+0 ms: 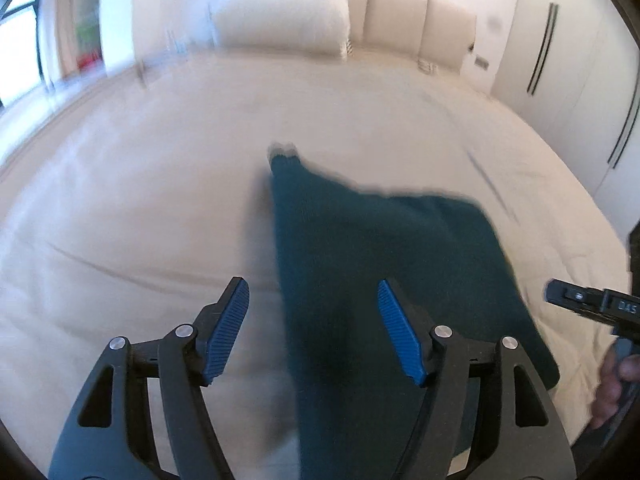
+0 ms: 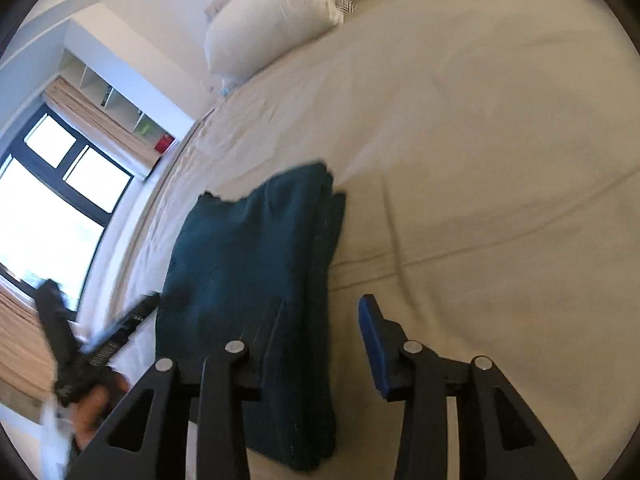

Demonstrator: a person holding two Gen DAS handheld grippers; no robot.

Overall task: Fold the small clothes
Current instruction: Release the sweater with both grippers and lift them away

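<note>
Dark teal garment [image 1: 384, 264] lying on the cream bed sheet [image 1: 140, 200], folded lengthwise into a long strip running from six o'clock toward twelve in the left wrist view. Layered edges stacked along its side toward three o'clock in the right wrist view [image 2: 256, 264]. Left gripper [image 1: 314, 330] spread wide, one blue pad [image 1: 224, 334] over bare sheet at eight o'clock, the other above the cloth; pinching nothing. Right gripper [image 2: 320, 344] likewise spread, near finger behind or under the strip's edge, far pad [image 2: 374, 344] over the sheet at five o'clock; contact with the fabric hard to judge through the blur. White pillow [image 2: 272, 20] up at eleven o'clock, well apart from the work.

Probably between folds: long fold done, cross fold pending. Next move likely calls for closing on the near end's corners and carrying them over toward the far end, keeping layers aligned.
</note>
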